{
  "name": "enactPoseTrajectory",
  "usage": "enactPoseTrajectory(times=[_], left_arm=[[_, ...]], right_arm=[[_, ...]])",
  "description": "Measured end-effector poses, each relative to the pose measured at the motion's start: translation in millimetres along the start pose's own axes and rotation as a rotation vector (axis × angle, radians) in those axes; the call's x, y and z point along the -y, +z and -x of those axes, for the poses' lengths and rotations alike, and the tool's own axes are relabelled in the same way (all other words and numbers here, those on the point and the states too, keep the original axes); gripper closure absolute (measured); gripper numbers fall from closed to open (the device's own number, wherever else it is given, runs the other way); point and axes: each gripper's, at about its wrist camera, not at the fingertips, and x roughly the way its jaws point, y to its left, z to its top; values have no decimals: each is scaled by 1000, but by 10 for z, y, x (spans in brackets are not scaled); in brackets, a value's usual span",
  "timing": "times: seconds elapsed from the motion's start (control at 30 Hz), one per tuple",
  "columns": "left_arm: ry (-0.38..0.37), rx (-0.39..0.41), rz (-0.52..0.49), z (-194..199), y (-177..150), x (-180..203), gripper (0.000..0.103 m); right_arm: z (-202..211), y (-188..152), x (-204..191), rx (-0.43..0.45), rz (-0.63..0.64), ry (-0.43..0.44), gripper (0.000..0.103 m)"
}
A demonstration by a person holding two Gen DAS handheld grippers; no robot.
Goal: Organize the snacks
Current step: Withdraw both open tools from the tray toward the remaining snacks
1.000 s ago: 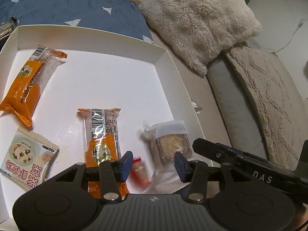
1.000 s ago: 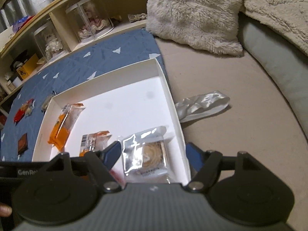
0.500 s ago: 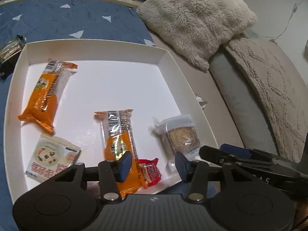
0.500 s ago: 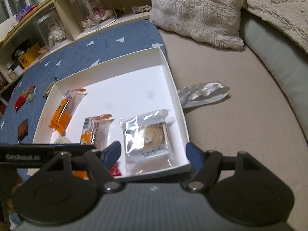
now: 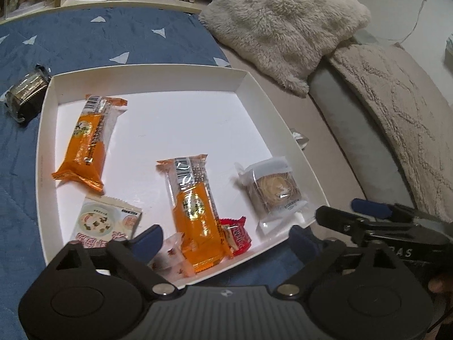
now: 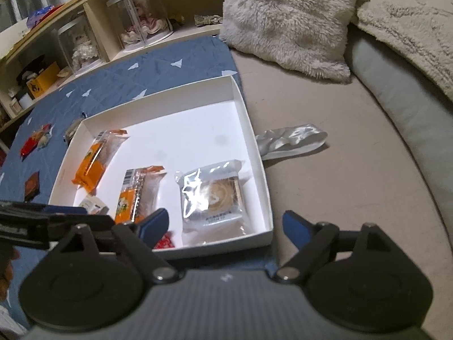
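A white shallow box [image 5: 254,85] [image 6: 256,153] lies on a blue quilt. In it are two orange snack bars [image 5: 85,141] [image 5: 192,204], a round-print packet [image 5: 104,223], a red candy [image 5: 236,235], a small clear candy [image 5: 170,257] and a clear-wrapped pastry [image 5: 274,189] [image 6: 212,195]. My left gripper [image 5: 226,240] is open and empty above the box's near edge. My right gripper [image 6: 226,223] is open and empty, just short of the box's near right corner.
A dark wrapped snack [image 5: 25,90] lies on the quilt left of the box. More snacks [image 6: 35,141] [image 6: 31,188] lie further left. A silver wrapper [image 6: 291,138] lies right of the box. A fluffy pillow [image 6: 286,19] and shelves [image 6: 85,28] stand behind.
Both grippers have pulled back and up from the box. The left gripper's jaws have spread wider. The pastry and red candy now lie free in the box.
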Motion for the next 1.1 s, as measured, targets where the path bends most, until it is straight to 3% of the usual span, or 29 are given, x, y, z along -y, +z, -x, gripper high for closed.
enactPoseTrajectory(times=[0.1, 0.7, 1.1], left_arm=[[14, 3, -8, 42, -13, -21, 0], [87, 49, 25, 409, 46, -567, 0], [175, 104, 76, 836, 90, -1162, 0]], right_arm=[[39, 0, 2, 0, 3, -25, 1], [107, 135, -211, 33, 78, -61, 0], [6, 386, -744, 57, 146, -30, 0]])
